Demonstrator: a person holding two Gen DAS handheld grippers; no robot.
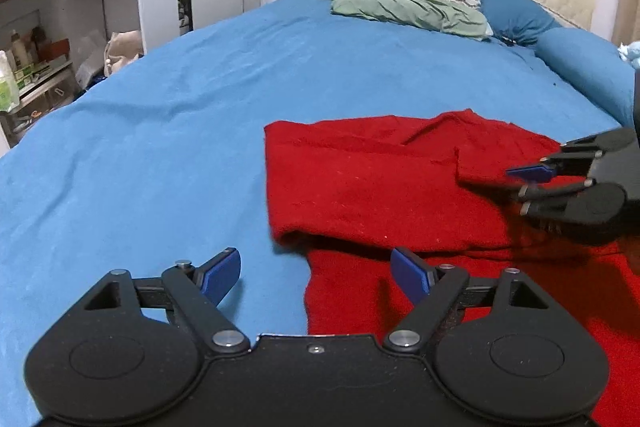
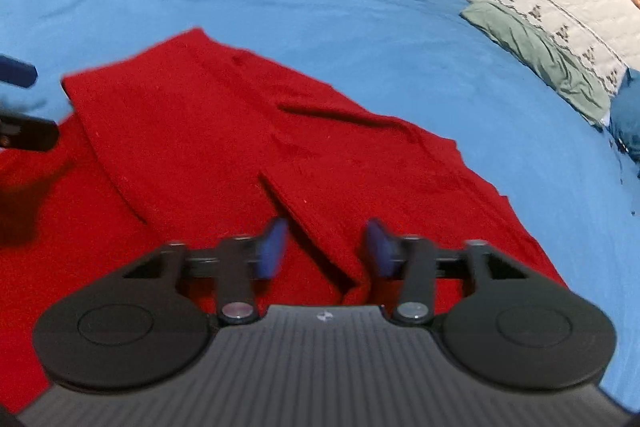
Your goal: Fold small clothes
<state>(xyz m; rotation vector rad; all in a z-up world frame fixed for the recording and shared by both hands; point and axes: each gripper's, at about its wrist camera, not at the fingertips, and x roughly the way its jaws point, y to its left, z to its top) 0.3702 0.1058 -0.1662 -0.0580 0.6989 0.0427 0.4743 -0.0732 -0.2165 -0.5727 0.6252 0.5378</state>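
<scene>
A red knit garment (image 1: 372, 187) is lying partly folded on the blue bed (image 1: 160, 115). The left claw (image 1: 316, 275) is hanging wide over its edge, holding nothing; the right claw (image 2: 326, 247) is gaping above a fold, empty too.

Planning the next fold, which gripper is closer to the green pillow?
Right. The right gripper is over the red garment, on the side toward the green pillow; the left gripper hangs at the garment's near edge, farther off.
</scene>
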